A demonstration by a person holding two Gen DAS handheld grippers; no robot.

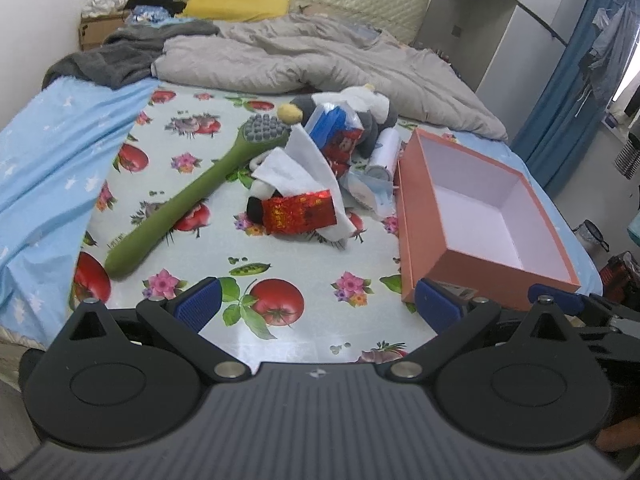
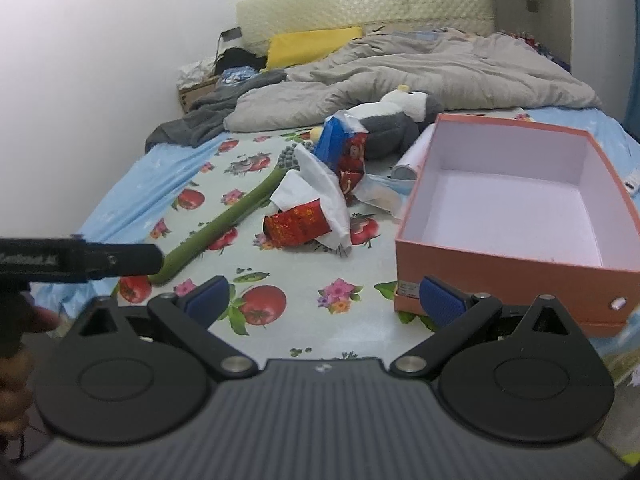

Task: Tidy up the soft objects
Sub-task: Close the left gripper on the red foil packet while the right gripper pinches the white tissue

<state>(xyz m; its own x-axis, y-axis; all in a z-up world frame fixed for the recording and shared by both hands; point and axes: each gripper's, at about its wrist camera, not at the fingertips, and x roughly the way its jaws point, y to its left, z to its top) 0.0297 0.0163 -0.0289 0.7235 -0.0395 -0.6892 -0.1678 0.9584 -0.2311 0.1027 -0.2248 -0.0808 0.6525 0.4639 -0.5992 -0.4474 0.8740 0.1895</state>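
So everything sits on a bed with a fruit-print plastic sheet (image 1: 192, 148) spread over it. Going left to right: a long green massage brush (image 1: 188, 196) lies diagonally, looks stiff and rubbery, so not really one of the soft things. Next to it is the pile that matters: a red foil tissue pack (image 1: 300, 210) with white tissues (image 1: 304, 164) spilling out the top, and behind it a blue and red pack (image 1: 338, 128) leaning on a grey and white plush penguin (image 2: 396, 124). A white lint roller (image 1: 384, 152) and a face mask (image 1: 370, 190) lie just beside the box. Far right, the orange cardboard box (image 1: 420, 216) is open with nothing in it yet. The left tool (image 1: 316, 300) is spread wide and carrying nothing, hovering over the near edge of the sheet; same for the right tool (image 2: 324, 298), spread and unloaded near the box's front corner. My guess: the tissue pack is light and squishy with slippery foil, so pinch across the body, not the loose tissues, which would just tear or pull out. The penguin should squash easily, so grab the belly.
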